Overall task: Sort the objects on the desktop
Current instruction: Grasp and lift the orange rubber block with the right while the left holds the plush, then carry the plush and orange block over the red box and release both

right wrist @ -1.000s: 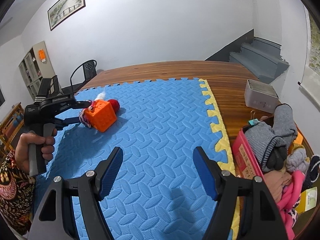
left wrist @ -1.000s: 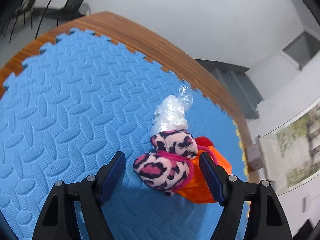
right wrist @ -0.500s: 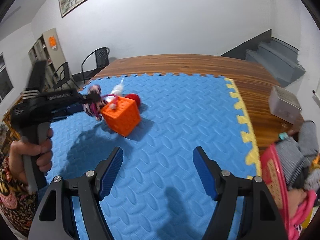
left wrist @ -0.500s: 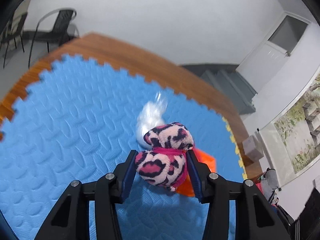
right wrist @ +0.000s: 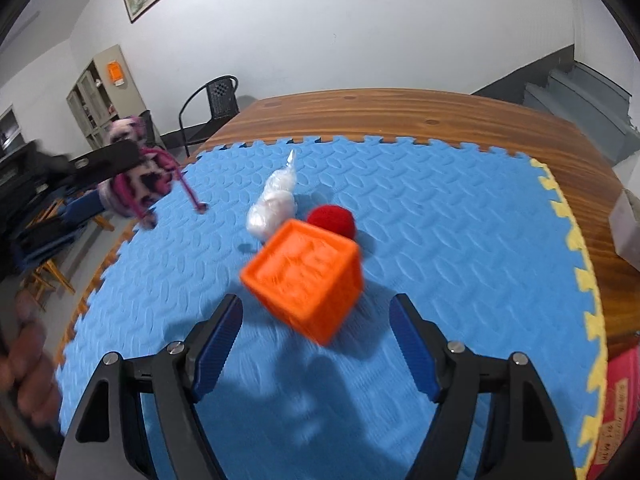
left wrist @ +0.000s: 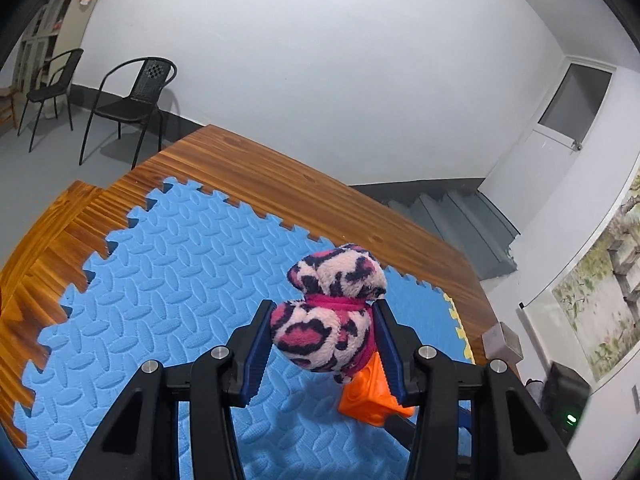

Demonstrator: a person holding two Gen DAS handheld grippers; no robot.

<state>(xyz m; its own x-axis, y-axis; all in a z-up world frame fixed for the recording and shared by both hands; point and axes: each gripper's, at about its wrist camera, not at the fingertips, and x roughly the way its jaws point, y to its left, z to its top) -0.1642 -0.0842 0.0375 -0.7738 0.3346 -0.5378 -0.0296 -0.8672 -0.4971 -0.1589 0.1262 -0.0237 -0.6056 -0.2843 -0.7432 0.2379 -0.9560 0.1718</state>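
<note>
My left gripper [left wrist: 322, 344] is shut on a pink leopard-print plush toy [left wrist: 328, 320] and holds it above the blue foam mat [left wrist: 168, 280]. The toy [right wrist: 136, 176] also shows lifted at the left of the right wrist view. My right gripper [right wrist: 316, 344] is open and empty, just short of an orange cube [right wrist: 308, 276] on the mat. The cube [left wrist: 368, 396] shows below the toy in the left wrist view. A red ball [right wrist: 332, 220] and a clear plastic bag [right wrist: 274, 204] lie behind the cube.
The mat lies on a wooden table [right wrist: 380, 116]. A grey box [right wrist: 626, 224] stands at the table's right edge and a red box [right wrist: 620, 412] at lower right. Black chairs [left wrist: 132, 96] stand on the floor beyond the table.
My left gripper has lifted the plush toy up off the mat and away from the cube. My right gripper has moved forward and left, close to the orange cube.
</note>
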